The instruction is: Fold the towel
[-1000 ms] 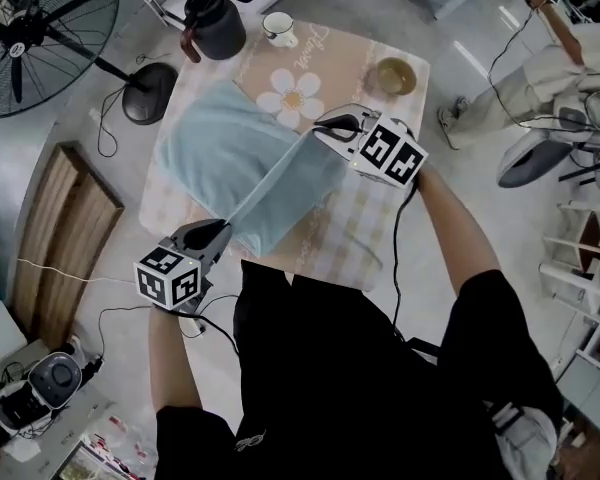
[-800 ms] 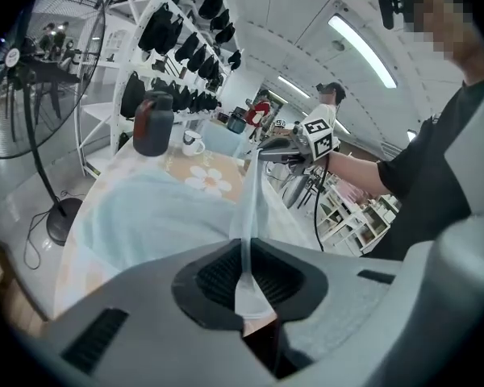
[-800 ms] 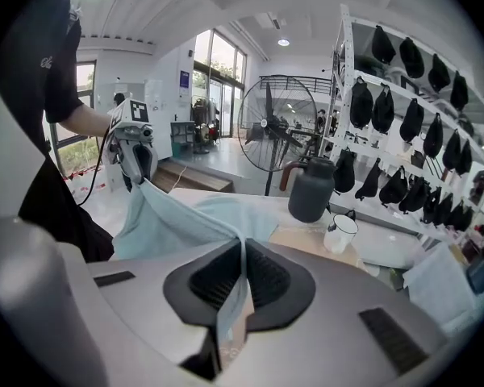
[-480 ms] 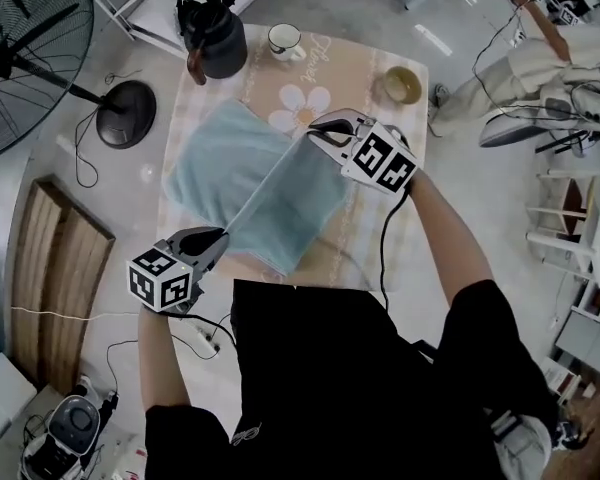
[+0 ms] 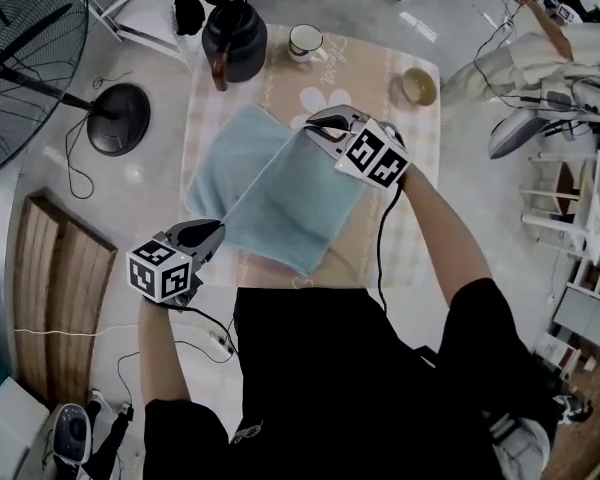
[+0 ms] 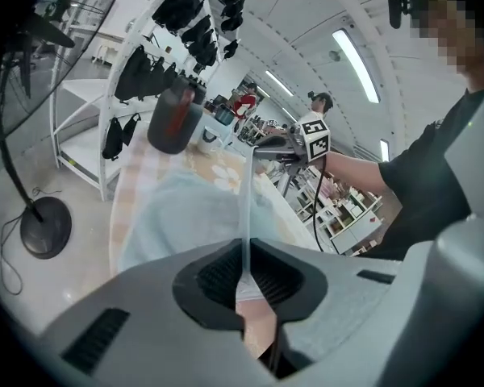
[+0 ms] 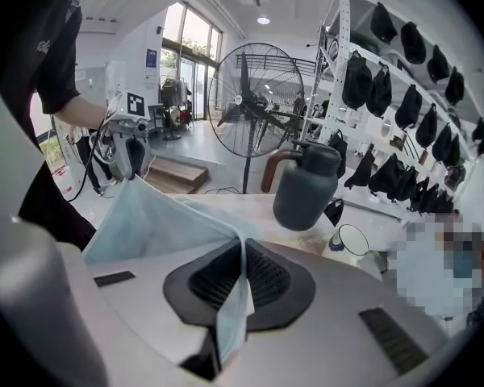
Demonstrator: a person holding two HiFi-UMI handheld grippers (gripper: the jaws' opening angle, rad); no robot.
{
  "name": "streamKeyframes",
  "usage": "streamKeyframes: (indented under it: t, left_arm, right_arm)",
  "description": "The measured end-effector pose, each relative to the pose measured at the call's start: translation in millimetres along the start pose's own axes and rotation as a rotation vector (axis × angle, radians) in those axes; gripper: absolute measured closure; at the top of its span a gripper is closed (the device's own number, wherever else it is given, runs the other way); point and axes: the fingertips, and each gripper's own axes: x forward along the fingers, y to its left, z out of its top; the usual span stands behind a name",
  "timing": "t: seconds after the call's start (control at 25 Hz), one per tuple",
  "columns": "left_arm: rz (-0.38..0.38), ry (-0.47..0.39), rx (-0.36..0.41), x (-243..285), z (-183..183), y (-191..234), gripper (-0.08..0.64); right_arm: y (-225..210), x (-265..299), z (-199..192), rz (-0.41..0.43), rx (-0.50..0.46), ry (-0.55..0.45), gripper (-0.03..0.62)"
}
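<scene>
A light blue towel (image 5: 280, 198) lies partly on the checked table (image 5: 405, 238), and one edge of it is lifted and stretched taut between my two grippers. My left gripper (image 5: 215, 230) hangs at the near left corner of the table. Its jaws are closing, with the towel's corner (image 6: 244, 274) pinched between them. My right gripper (image 5: 318, 128) is over the far side of the towel, shut on the other corner (image 7: 230, 301). From the held edge the cloth slopes down to the near right. In the right gripper view the left gripper (image 7: 129, 172) shows across the towel (image 7: 145, 216).
A dark kettle (image 5: 233, 40), a white mug (image 5: 305, 40) and a small bowl (image 5: 417, 86) stand at the table's far end. A floor fan (image 5: 20, 58) with a round base (image 5: 117, 118) and wooden boards (image 5: 55, 268) are on the left. Another person (image 5: 540, 38) is at far right.
Both grippers have carried the taut towel edge leftward across the table and a little lower. The lifted cloth now covers more of the part that lies flat.
</scene>
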Motion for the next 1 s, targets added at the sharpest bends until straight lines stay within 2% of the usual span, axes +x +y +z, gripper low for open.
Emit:
streamKeyframes:
  t: [0.24, 0.44, 0.76, 1.0]
  left_arm:
    - [0.004, -0.026, -0.037, -12.3, 5.8, 38.8, 0.525]
    - [0.058, -0.036, -0.087, -20.2, 0.7, 77.6, 0.529]
    - [0.137, -0.043, -0.139, -17.5, -9.1, 121.5, 0.535]
    - [0.179, -0.065, -0.17, -15.7, -10.6, 134.0, 0.54]
  right_arm:
    - [-15.1, 40.3, 25.8, -0.002, -0.025, 0.034, 0.575]
    - [-18.9, 77.7, 41.5, 0.022, -0.028, 0.051, 0.575]
    - [-26.3, 128.6, 29.0, 0.03, 0.033, 0.113, 0.575]
    - [-29.1, 149.2, 25.8, 0.031, 0.061, 0.125, 0.575]
